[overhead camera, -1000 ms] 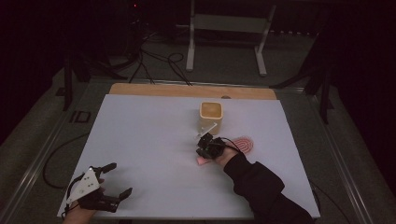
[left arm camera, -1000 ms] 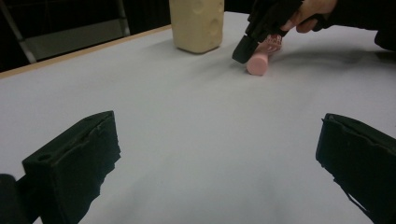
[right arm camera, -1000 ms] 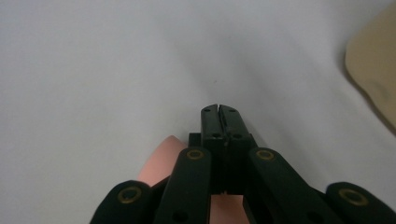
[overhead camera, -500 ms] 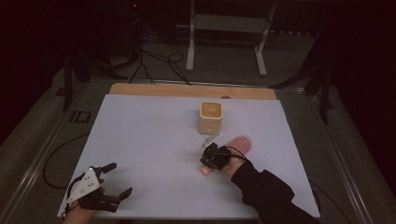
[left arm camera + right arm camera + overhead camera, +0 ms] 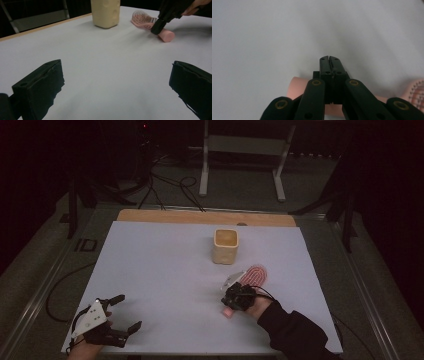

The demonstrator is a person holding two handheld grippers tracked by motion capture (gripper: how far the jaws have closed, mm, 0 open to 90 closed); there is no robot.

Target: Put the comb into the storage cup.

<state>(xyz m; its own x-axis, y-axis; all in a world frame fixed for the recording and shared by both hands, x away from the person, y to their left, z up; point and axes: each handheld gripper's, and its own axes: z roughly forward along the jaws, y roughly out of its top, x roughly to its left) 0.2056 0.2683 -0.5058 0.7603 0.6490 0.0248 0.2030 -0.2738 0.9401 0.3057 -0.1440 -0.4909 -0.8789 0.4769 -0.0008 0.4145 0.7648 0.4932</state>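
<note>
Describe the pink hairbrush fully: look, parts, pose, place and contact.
The pink hairbrush looks like plastic: an oval head with fine bristles facing up and a thick round handle with a flat end. It lies flat on the white table, just in front of the cream cup, apart from it. The right gripper, jaws shut together, rests on the handle without clasping it.

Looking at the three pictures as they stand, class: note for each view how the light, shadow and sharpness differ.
High view: dim, the white table lit, surroundings nearly black. Left gripper view: the near left gripper jaws soft, the cream cup and pink hairbrush clearer, with faint shadows. Right gripper view: the shut right gripper sharp, the table behind a blurred grey haze.
</note>
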